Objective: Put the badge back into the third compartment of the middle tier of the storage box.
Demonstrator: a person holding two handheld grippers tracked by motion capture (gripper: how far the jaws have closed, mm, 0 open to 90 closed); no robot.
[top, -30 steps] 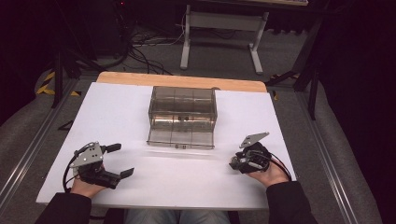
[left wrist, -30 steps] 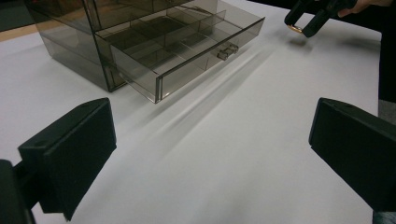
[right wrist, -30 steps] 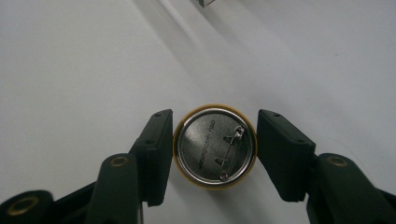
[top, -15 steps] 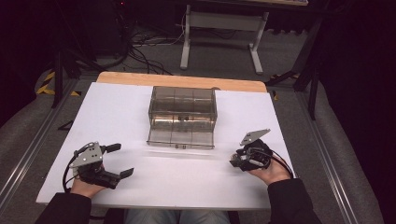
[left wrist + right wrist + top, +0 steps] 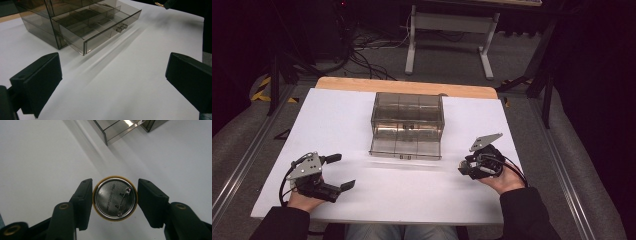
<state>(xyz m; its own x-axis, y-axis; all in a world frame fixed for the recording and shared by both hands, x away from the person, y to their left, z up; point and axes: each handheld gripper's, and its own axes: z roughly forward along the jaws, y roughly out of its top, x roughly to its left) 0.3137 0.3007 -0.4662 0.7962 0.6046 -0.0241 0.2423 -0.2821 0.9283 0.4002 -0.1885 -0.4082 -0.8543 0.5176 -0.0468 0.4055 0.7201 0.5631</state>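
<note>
The badge [image 5: 115, 198] sat clamped between the two pads of the right claw [image 5: 114, 202], its metal back and safety pin turned toward the camera, its yellow rim pinched edge-on at left and right. In the high view that right claw [image 5: 476, 166] rested low over the worktop [image 5: 337, 115] at the near right, jaws pointing left and a little far.

The drawer [image 5: 100, 32] lay far and left of the badge, pulled out of the smoky clear box [image 5: 408, 116] toward the near edge, its divided compartments open from above; its near right corner showed at the top of the right claw view [image 5: 117, 131]. So the move likely ahead would be a short carry far and leftward, then a drop over the drawer's rim. The right hand was the nearer one to that corner and already had the badge.

The left claw [image 5: 334, 172] rested at the near left, its jaws spread wide with nothing between them, pointing right toward the drawer front and its small handle [image 5: 121, 27].
</note>
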